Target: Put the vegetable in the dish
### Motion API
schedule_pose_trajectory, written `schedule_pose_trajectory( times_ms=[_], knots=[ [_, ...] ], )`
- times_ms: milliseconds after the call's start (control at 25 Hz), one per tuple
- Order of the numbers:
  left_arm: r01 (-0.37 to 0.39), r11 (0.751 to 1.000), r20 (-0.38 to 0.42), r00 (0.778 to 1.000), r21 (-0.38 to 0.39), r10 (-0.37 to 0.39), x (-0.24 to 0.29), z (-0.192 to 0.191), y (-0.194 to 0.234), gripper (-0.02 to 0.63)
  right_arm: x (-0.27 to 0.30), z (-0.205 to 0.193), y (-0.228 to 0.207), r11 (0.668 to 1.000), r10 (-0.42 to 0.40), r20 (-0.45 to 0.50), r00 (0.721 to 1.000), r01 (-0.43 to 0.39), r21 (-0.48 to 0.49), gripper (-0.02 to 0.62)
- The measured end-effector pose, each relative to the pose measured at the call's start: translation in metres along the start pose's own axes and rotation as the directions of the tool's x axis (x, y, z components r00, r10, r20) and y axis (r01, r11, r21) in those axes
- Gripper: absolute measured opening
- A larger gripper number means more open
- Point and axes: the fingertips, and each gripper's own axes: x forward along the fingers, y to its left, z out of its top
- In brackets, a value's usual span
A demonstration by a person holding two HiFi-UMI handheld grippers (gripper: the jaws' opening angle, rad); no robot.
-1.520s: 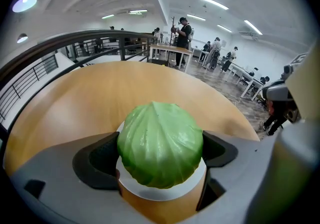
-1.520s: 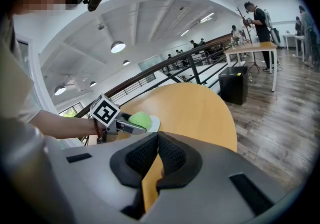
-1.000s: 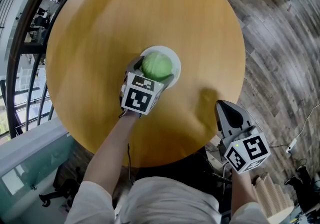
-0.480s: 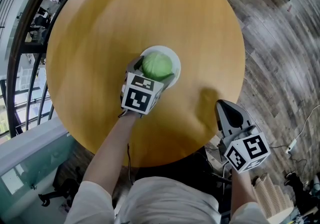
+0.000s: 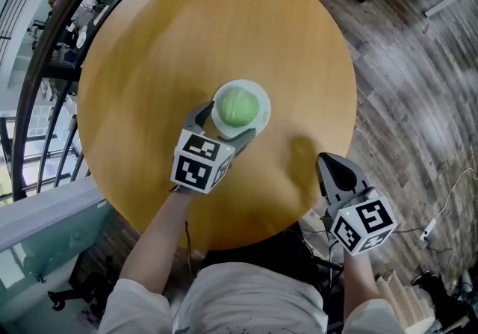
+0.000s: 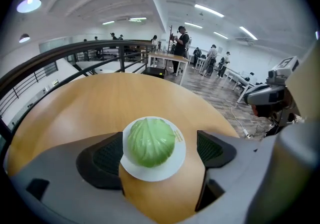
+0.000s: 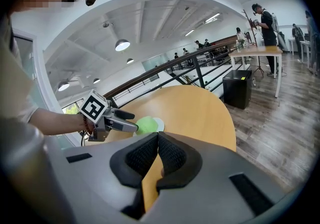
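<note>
A green cabbage (image 5: pixel 237 107) sits in a small white dish (image 5: pixel 261 100) near the middle of the round wooden table (image 5: pixel 149 56). My left gripper (image 5: pixel 223 125) is open, its fingers reaching the dish's near edge from the person's side. In the left gripper view the cabbage (image 6: pixel 150 141) rests on the dish (image 6: pixel 175 163), with the black pads (image 6: pixel 102 157) spread wide on either side and not touching it. My right gripper (image 5: pixel 337 169) hangs off the table's front right edge, shut on nothing; its pads (image 7: pixel 170 154) meet. The right gripper view also shows the cabbage (image 7: pixel 145 125) and the left gripper (image 7: pixel 120 118).
A dark curved railing (image 5: pixel 45 63) runs along the table's left side, with a drop beyond it. Wood-plank floor (image 5: pixel 403 101) lies to the right. A cable (image 5: pixel 448 198) trails on the floor at the right. People and desks stand far off.
The left gripper's jaws have spread off the cabbage and the gripper has drawn back toward the person. The cabbage stays in the dish. The right gripper has barely moved.
</note>
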Motion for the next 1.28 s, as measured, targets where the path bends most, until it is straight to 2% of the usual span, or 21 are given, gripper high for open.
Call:
schedule_pose_trajectory(
  times_ms=[80, 120, 200, 320, 440, 680, 840, 960, 1120, 1280],
  knots=[
    [0.003, 1.000, 0.033, 0.999, 0.006, -0.003, -0.021, 0.007, -0.009, 0.476, -0.008, 0.010, 0.007, 0.999, 0.005, -0.002, 1.000, -0.005, -0.036, 0.025],
    [-0.005, 1.000, 0.055, 0.998, 0.010, 0.004, -0.034, 0.011, -0.013, 0.439, -0.013, 0.016, 0.012, 0.999, 0.007, -0.001, 1.000, -0.007, -0.052, 0.025],
    [-0.028, 1.000, 0.112, 0.993, 0.009, 0.027, -0.066, 0.021, -0.022, 0.310, -0.025, 0.028, 0.024, 0.997, 0.013, 0.005, 1.000, -0.013, -0.082, 0.025],
    [-0.048, 0.999, 0.206, 0.977, -0.008, 0.049, -0.120, 0.033, -0.037, 0.163, -0.045, 0.044, 0.046, 0.993, 0.019, 0.027, 0.999, -0.016, -0.118, 0.025],
    [-0.060, 0.998, 0.284, 0.956, -0.034, 0.067, -0.170, 0.039, -0.048, 0.056, -0.061, 0.058, 0.067, 0.990, 0.011, 0.047, 0.999, -0.004, -0.140, 0.025],
    [-0.070, 0.989, 0.368, 0.923, -0.128, 0.113, -0.247, 0.015, -0.078, 0.023, -0.087, 0.074, 0.118, 0.985, 0.034, 0.080, 0.996, -0.019, -0.173, 0.025],
    [-0.083, 0.981, 0.370, 0.918, -0.174, 0.143, -0.267, -0.012, -0.092, 0.023, -0.093, 0.085, 0.147, 0.980, 0.050, 0.105, 0.993, -0.028, -0.199, 0.025],
    [-0.058, 0.976, 0.389, 0.911, -0.208, 0.137, -0.273, -0.023, -0.100, 0.023, -0.099, 0.093, 0.162, 0.974, 0.060, 0.118, 0.991, -0.032, -0.226, 0.025],
    [-0.023, 0.979, 0.422, 0.900, -0.201, 0.108, -0.280, -0.018, -0.103, 0.023, -0.106, 0.100, 0.173, 0.970, 0.065, 0.151, 0.986, -0.027, -0.243, 0.025],
    [-0.039, 0.985, 0.428, 0.897, -0.166, 0.108, -0.283, -0.006, -0.107, 0.022, -0.109, 0.099, 0.166, 0.974, 0.059, 0.155, 0.986, -0.023, -0.225, 0.025]
  ],
)
